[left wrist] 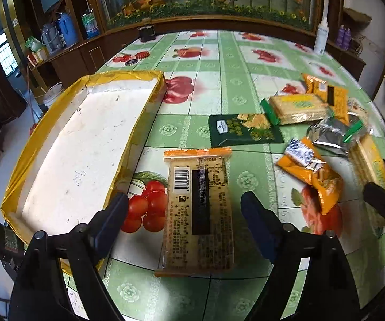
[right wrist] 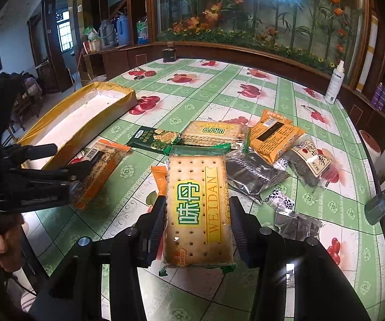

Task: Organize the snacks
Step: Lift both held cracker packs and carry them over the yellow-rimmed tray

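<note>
An orange-edged cracker pack lies barcode-up on the fruit-print tablecloth. My left gripper is open and straddles it, with a gap on each side. A white tray with a yellow rim sits just to its left. My right gripper is shut on a green WEIDAN cracker pack, held above the table. In the right wrist view, the left gripper hangs over the orange-edged pack, beside the tray.
Several loose snacks lie beyond: a dark green pack, a second WEIDAN pack, an orange pack, a silver-dark pack and a plum pack. A white spray bottle stands far right. A hand shows at left.
</note>
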{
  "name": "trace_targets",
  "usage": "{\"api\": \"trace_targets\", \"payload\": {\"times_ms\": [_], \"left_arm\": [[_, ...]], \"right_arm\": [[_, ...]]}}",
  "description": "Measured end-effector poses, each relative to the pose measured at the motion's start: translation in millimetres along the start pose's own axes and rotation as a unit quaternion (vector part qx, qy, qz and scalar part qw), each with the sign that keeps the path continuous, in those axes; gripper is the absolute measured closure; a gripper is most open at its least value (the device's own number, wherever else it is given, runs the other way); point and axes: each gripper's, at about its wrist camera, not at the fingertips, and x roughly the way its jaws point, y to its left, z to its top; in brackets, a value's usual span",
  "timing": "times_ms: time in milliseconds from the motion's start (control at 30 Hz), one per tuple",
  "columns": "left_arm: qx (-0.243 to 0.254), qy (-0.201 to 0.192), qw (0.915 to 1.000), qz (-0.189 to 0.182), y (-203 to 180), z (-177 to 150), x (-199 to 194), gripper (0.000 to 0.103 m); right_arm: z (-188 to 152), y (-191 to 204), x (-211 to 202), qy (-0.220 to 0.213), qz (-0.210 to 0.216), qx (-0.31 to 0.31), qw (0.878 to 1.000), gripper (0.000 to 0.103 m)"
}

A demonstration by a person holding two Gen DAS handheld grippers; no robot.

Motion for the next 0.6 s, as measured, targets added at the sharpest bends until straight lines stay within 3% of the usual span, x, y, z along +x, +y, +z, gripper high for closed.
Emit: {"api": "trace_targets", "payload": {"times_ms": [100,167,200,233,433,600], "left_arm": [[0.011,0.037,0.9993,0.003,-8.2,-1.3,23.0,0.015],[0.002,0.023,0.9997,-0.006,-6.5,-3.2,22.5,0.019],[0.0,0.021,0.9996,-0.022,-5.4,-3.2,21.5,0.04],[-0.004,0.018,0.9992,-0.034,-3.6,-3.5,19.7,0.05],[-0.009,-0.005,0.9981,-0.06,3.4,-8.9,0.1,0.051],[-0.02,-0.049,0.9979,-0.038,25.7,-3.5,-32.0,0.051]], "right_arm": [[-0.6,-2.1,0.2,0.001,0.002,0.001,1.0,0.056],[-1.1,-4.5,0.2,0.001,0.004,0.005,1.0,0.056],[-1.4,-5.7,0.2,0.001,0.005,0.007,1.0,0.056],[-1.5,-7.0,0.3,0.001,0.005,0.009,1.0,0.056],[0.1,-7.4,-2.8,-0.006,0.015,0.014,1.0,0.056],[9.3,-1.2,-3.0,-0.012,0.034,0.017,0.999,0.056]]}}
